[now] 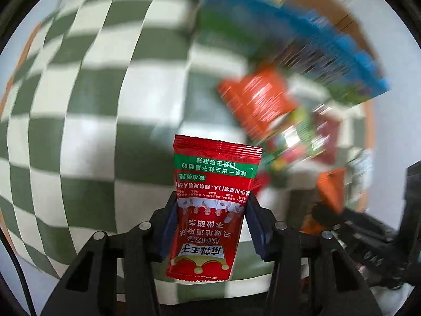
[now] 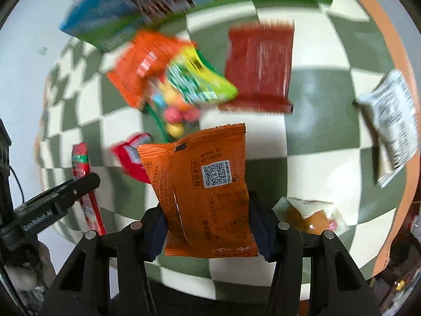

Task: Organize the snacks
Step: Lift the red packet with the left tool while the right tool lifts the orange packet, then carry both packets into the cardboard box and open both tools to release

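Left gripper (image 1: 210,226) clamps red packet (image 1: 214,208) | right gripper (image 2: 208,226) clamps orange packet (image 2: 202,192) | both above checkered cloth (image 1: 86,100)

A green-and-white checkered cloth (image 1: 86,84) covers the table, w/ an orange border (image 2: 389,34) along its edge. Beyond the edge, a pale grey-white floor or wall (image 2: 29,34); cannot tell which. Bright patches of light fall on the cloth. Bkgd is strongly motion-blurred in both views. At lower right of right wrist view, dark clutter, too blurred to identify.
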The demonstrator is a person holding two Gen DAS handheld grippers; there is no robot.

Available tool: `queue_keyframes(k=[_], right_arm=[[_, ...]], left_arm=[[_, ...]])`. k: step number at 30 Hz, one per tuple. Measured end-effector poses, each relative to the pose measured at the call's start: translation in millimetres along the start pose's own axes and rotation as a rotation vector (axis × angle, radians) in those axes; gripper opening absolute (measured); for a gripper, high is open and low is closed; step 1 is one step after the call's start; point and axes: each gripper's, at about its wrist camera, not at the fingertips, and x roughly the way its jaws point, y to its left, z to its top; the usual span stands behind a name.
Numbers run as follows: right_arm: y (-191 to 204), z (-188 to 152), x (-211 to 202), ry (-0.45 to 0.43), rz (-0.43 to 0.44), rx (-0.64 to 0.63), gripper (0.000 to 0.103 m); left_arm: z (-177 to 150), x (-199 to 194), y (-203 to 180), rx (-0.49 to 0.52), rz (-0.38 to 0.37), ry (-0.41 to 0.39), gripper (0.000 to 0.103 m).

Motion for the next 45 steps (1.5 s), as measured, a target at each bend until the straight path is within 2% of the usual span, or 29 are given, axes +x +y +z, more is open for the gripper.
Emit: queue_keyframes(k=[1, 3, 5, 8, 9, 11, 13, 16, 20, 25, 29, 34, 37, 39, 40, 41, 42, 45], right_arm=[[-1, 4, -14, -0.024, 0.027, 0.002, 0.057], [3, 11, -44, -0.080, 0.065, -0.005, 0.057], [6, 25, -84, -0.152, 0.093, -0.015, 0.057], [18, 45, -120, -0.238, 0.110, -0.032, 0.057], [17, 61, -137, -0.273, 0.110, -0.041, 0.057], [41, 79, -140, -0.327, 0.067, -0.058, 0.057], [42, 110, -157, -0.364, 0.028, -0.063, 0.057], [43, 153, -161, -0.381, -0.030, -0.067, 0.057], [37, 203, -156, -0.332, -0.089, -0.059, 0.057], [34, 241, -99, -0.231, -0.136, -0.048, 0.057], [26, 255, -63, -0.170, -0.153, -0.031, 0.057], [16, 253, -37, -0.121, -0.171, -0.019, 0.057], [11, 257, -17, -0.040, -0.165, -0.016, 0.060], [13, 260, -4, 0.003, -0.199, -0.038, 0.060], [14, 259, 0, 0.018, -0.200, -0.042, 0.064], [16, 259, 3, 0.024, -0.192, -0.047, 0.069], [20, 258, 5, 0.027, -0.190, -0.061, 0.076], [28, 256, 9, 0.026, -0.209, -0.080, 0.086]], left_arm=[[9, -14, -4, 0.011, -0.024, -0.021, 0.045], [36, -36, -35, 0.042, -0.067, -0.066, 0.045], [66, -64, -28, 0.078, -0.112, -0.095, 0.045], [103, -80, -53, 0.120, -0.154, -0.136, 0.045], [120, -87, -62, 0.125, -0.164, -0.148, 0.045], [145, -90, -78, 0.143, -0.169, -0.156, 0.045], [178, -87, -93, 0.141, -0.158, -0.150, 0.045], [218, -66, -107, 0.115, -0.152, -0.099, 0.045], [254, -26, -111, 0.072, -0.132, 0.001, 0.045], [278, 16, -109, 0.052, -0.072, 0.057, 0.045], [286, 40, -107, 0.038, -0.052, 0.105, 0.045], [283, 65, -103, 0.036, -0.046, 0.173, 0.047], [283, 76, -102, 0.038, -0.035, 0.197, 0.048], [283, 80, -99, 0.033, -0.024, 0.208, 0.061], [283, 80, -99, 0.035, -0.024, 0.208, 0.070], [283, 79, -98, 0.038, -0.023, 0.201, 0.076], [283, 78, -98, 0.042, -0.012, 0.187, 0.078], [282, 75, -96, 0.053, 0.012, 0.175, 0.084]])
